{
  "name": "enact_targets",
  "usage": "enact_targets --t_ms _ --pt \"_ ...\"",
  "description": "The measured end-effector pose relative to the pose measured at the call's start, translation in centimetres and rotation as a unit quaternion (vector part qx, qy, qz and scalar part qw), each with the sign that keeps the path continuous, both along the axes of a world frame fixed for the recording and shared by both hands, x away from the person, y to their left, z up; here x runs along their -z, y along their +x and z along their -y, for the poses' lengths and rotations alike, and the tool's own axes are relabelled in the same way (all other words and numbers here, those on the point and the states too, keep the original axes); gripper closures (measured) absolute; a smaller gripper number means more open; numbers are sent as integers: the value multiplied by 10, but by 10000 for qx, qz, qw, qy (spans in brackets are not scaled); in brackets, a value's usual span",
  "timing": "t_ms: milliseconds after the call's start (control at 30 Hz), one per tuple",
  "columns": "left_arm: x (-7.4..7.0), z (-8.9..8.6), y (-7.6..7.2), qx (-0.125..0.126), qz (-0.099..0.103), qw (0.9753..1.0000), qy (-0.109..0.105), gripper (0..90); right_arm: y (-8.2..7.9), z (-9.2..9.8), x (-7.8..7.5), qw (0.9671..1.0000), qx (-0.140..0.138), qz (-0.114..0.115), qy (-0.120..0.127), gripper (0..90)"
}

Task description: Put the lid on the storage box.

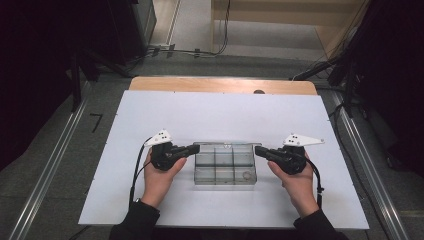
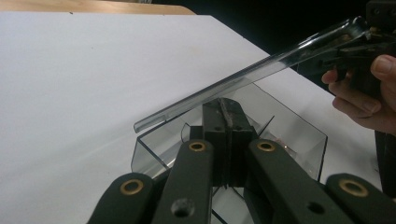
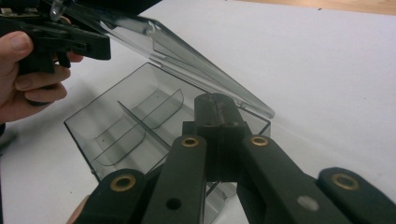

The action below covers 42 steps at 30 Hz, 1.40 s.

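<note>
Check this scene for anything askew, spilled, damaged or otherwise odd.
Nothing looks broken or spilled. The clear compartment box sits square on the white table, its dividers upright. Its clear lid is tilted up, which fits being opened. The left gripper and right gripper each meet an end of the box, jaws together.

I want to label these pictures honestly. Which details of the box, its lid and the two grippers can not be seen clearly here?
- Left gripper: jaws together at the lid; its own jaws hide whether they pinch it.
- Right gripper: the same doubt in its view.
- Clear box: a small ring in one compartment, too small to identify in the high view.
- Box near corner: hidden by the jaws.
</note>
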<state>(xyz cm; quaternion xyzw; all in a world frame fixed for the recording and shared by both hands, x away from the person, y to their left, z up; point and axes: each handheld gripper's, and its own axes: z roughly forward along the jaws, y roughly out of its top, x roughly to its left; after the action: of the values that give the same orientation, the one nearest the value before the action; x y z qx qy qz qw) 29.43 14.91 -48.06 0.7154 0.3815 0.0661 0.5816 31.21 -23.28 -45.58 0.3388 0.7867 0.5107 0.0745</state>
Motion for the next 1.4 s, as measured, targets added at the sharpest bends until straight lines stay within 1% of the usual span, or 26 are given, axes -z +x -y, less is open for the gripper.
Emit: enact_targets --t_ms 133,333,467,567,833,900,1100,1300,1400 --pt "-1 -1 -3 26 14 10000 -11 899 -3 1 -1 10000 -31 19 45 878" --pt "-4 1 -8 88 60 9999 38 899 -6 2 -2 9999 -63 75 65 878" --pt "-5 2 -10 118 92 9999 52 899 -9 3 -2 9999 -82 84 50 878" --pt "-5 3 -13 129 105 9999 39 899 -11 3 -1 9999 -90 135 22 877" --pt "-6 2 -18 158 108 9998 57 899 -17 5 -1 9998 -96 159 34 878" --pt "-6 2 -19 149 112 9998 29 899 -18 6 -1 9998 -99 157 37 878" --pt "-4 1 -23 162 93 9998 51 899 -23 7 1 9998 -169 139 21 878" --pt "-2 0 -27 171 82 9998 28 899 -26 9 3 9997 -185 127 -2 877" --pt "-1 0 -29 164 79 9998 54 899 -28 10 4 9997 -201 133 -16 878"
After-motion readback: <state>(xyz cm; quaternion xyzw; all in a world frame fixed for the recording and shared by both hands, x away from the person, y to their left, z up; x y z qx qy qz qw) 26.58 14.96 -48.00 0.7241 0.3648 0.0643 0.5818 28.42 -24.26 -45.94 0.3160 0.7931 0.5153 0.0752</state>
